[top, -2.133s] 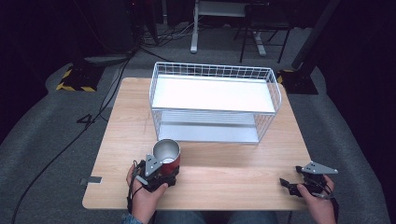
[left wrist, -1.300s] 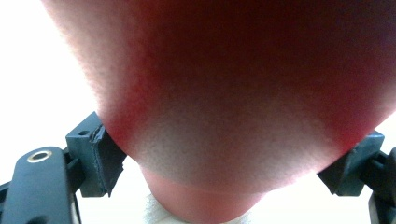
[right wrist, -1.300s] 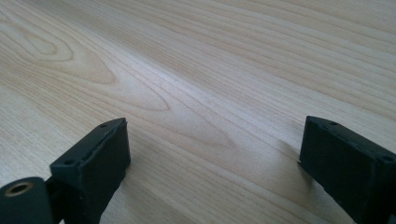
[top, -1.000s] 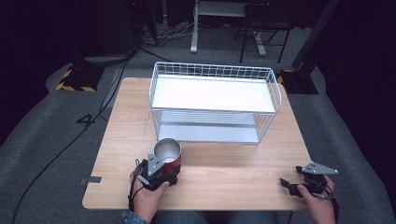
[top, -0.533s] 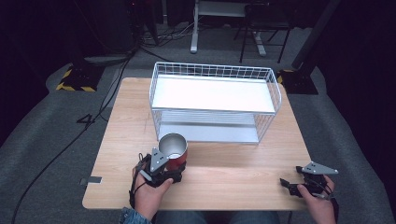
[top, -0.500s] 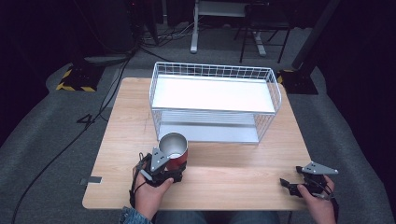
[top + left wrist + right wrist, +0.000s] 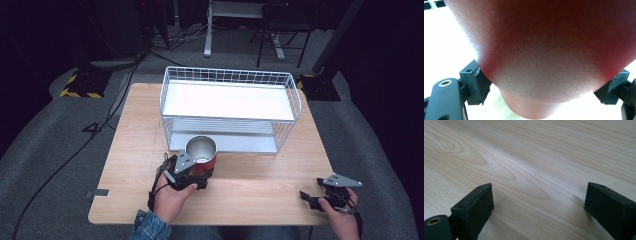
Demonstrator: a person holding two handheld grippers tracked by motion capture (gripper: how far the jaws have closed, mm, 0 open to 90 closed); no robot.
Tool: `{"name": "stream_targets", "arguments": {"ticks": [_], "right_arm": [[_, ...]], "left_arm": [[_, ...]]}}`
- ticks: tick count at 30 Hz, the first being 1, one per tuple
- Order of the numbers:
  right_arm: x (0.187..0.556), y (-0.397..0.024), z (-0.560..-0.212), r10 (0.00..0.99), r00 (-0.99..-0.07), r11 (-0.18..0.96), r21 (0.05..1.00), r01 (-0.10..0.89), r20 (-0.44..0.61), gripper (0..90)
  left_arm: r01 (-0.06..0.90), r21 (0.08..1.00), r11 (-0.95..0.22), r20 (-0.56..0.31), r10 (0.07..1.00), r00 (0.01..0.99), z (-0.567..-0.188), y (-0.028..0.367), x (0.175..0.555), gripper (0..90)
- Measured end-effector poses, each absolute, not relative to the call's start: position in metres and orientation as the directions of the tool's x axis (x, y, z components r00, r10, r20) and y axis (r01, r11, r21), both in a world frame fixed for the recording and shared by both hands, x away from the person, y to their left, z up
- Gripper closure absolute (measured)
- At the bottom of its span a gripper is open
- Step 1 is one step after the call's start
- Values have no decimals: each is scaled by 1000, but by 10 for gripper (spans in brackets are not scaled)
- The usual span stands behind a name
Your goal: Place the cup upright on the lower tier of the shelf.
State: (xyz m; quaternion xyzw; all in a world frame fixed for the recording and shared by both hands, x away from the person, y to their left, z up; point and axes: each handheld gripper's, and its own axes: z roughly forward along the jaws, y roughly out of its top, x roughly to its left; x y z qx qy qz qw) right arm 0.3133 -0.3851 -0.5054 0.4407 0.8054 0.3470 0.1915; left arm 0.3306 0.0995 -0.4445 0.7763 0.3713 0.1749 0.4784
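- Here, in the high view, the left gripper (image 7: 196,172) is clamping a red cup (image 7: 201,155) with a shiny metal inside, holding it upright near the front of the white wire rack (image 7: 230,107) on the wooden desk (image 7: 260,190).
- The right gripper (image 7: 309,199) is resting at the desk's near right corner, well apart from the cup, in the person's right hand (image 7: 342,216).
- In the left gripper view, the cup (image 7: 549,55) is sitting between the two black jaws, both pads (image 7: 480,83) pressing its sides.
- In the right gripper view, the right gripper (image 7: 537,202) is standing with its jaws spread wide, nothing but bare desk (image 7: 529,157) lying between them.
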Motion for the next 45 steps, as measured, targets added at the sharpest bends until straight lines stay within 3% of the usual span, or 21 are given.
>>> {"name": "stream_targets", "arguments": {"ticks": [20, 35, 45], "right_arm": [[313, -385, -505, 843, -538, 371, 728, 577, -3, 85], [314, -385, -505, 841, -541, 372, 727, 578, 0, 81], [314, -385, -505, 841, -542, 371, 726, 579, 2, 78]], "left_arm": [[406, 869, -282, -77, 734, 675, -458, 71, 385, 165], [391, 900, -192, -112, 765, 634, -472, 58, 430, 165], [407, 891, -201, -109, 775, 622, -476, 46, 452, 165]]}}
